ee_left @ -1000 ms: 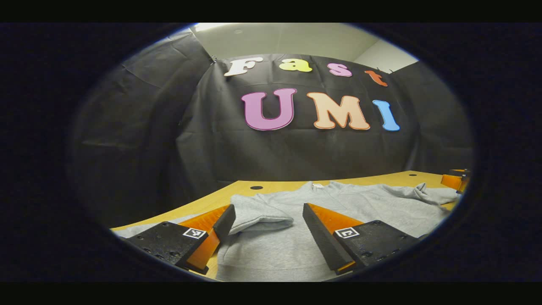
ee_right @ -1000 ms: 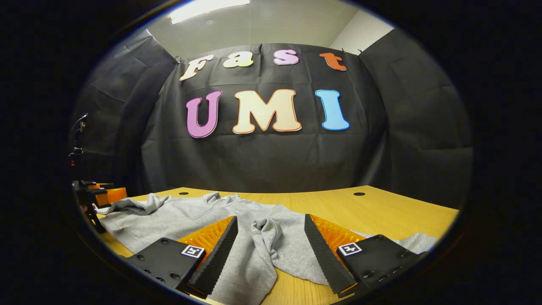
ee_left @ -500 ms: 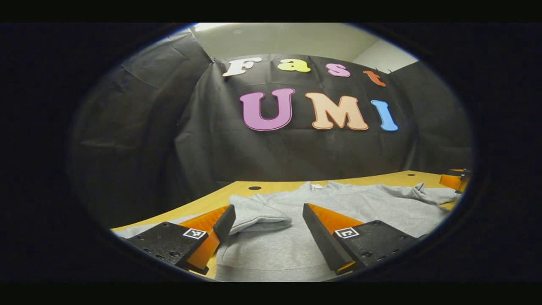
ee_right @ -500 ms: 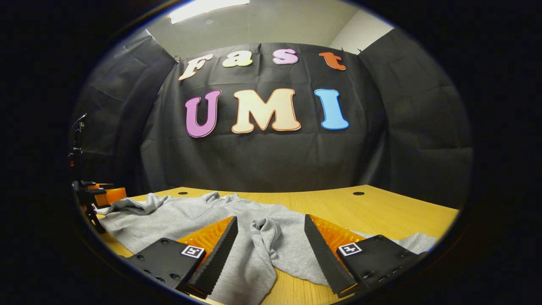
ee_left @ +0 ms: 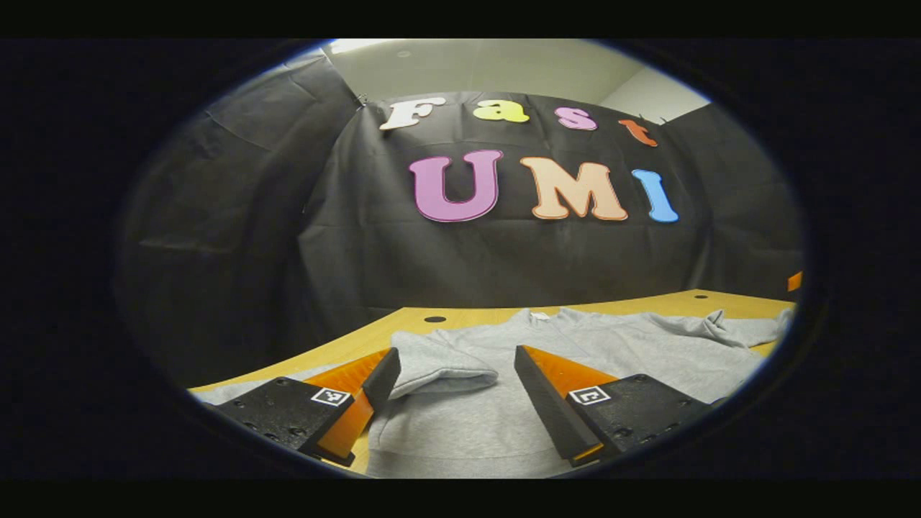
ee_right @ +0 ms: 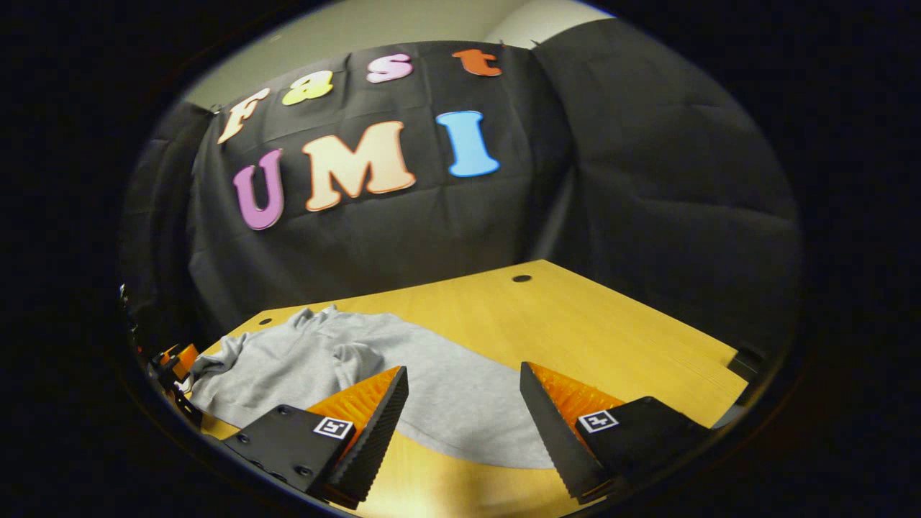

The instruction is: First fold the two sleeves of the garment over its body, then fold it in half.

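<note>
A grey long-sleeved garment (ee_left: 575, 345) lies flat on the wooden table (ee_left: 360, 345). My left gripper (ee_left: 455, 352) is low over its near part and open; one sleeve's cuff (ee_left: 442, 367) lies folded on the body between the fingers, touching neither. A rumpled sleeve (ee_left: 719, 324) rests on the far right side. In the right gripper view the garment (ee_right: 374, 360) spreads to the left, its rounded edge (ee_right: 489, 446) reaching between the fingers. My right gripper (ee_right: 463, 370) hangs open above that edge and the table, holding nothing.
Bare wood (ee_right: 575, 324) stretches to the right of the garment, with a round cable hole (ee_right: 522, 278) near the back. The table's right edge (ee_right: 719, 374) drops off close by. The left gripper (ee_right: 173, 360) shows small at the far left. Black cloth walls surround the table.
My right gripper rose and swung to the right, away from the bunched sleeve that lay between its fingers. The left gripper stayed in place, still open.
</note>
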`<state>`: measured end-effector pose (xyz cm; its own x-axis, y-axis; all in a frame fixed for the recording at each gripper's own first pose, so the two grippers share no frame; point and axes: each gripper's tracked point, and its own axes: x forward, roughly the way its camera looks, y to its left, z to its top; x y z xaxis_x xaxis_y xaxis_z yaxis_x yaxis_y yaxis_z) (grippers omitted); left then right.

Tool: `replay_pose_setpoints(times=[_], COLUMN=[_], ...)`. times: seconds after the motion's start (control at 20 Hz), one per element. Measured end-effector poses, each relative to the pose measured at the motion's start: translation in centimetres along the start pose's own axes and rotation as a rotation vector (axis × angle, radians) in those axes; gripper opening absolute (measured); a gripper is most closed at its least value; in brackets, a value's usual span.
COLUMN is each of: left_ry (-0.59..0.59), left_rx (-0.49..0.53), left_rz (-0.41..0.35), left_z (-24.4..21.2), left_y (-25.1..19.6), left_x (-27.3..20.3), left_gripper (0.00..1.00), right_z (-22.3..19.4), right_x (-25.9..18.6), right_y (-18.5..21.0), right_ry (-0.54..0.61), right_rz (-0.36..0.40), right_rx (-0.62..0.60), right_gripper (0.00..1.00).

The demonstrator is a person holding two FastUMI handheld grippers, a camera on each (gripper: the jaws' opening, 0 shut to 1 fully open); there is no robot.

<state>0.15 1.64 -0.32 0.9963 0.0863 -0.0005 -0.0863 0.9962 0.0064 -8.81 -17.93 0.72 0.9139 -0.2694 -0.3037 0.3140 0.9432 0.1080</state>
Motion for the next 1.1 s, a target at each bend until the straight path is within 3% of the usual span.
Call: replay_pose_setpoints(times=[0.2, 0.5, 0.55, 0.65, 0.7, 0.85, 0.9, 1.1], left_ry=[-0.001, 0.000, 0.000, 0.000, -0.001, 0.000, 0.000, 0.000], left_rx=[-0.001, 0.000, 0.000, 0.000, -0.001, -0.001, -0.001, -0.001], left_rz=[-0.002, 0.009, 0.009, 0.008, 0.006, 0.006, 0.006, 0.005], left_z=[0.1, 0.1, 0.0, 0.0, 0.1, 0.0, 0.0, 0.1], left_y=[-0.1, 0.3, 0.2, 0.2, 0.1, 0.2, 0.2, 0.2], left_x=[0.1, 0.1, 0.1, 0.2, 0.2, 0.2, 0.3, 0.2], left_gripper=[0.93, 0.93, 0.93, 0.93, 0.94, 0.94, 0.94, 0.93], right_z=[-3.4, -7.9, -8.4, -9.7, -9.5, -9.4, -9.6, -9.6], right_x=[-0.6, 0.7, 0.9, 0.9, 0.9, 1.2, 1.2, 1.0], right_y=[-5.8, -6.5, -6.6, -6.6, -6.7, -6.5, -6.7, -6.3], right_ry=[0.119, 0.276, 0.296, 0.354, 0.334, 0.321, 0.320, 0.311], right_rz=[-0.148, -0.159, -0.163, -0.170, -0.167, -0.154, -0.155, -0.162], right_rx=[-0.047, -0.052, -0.066, -0.077, -0.098, -0.113, -0.106, -0.110], right_gripper=[0.97, 0.98, 0.92, 0.93, 0.98, 0.99, 0.97, 0.72])
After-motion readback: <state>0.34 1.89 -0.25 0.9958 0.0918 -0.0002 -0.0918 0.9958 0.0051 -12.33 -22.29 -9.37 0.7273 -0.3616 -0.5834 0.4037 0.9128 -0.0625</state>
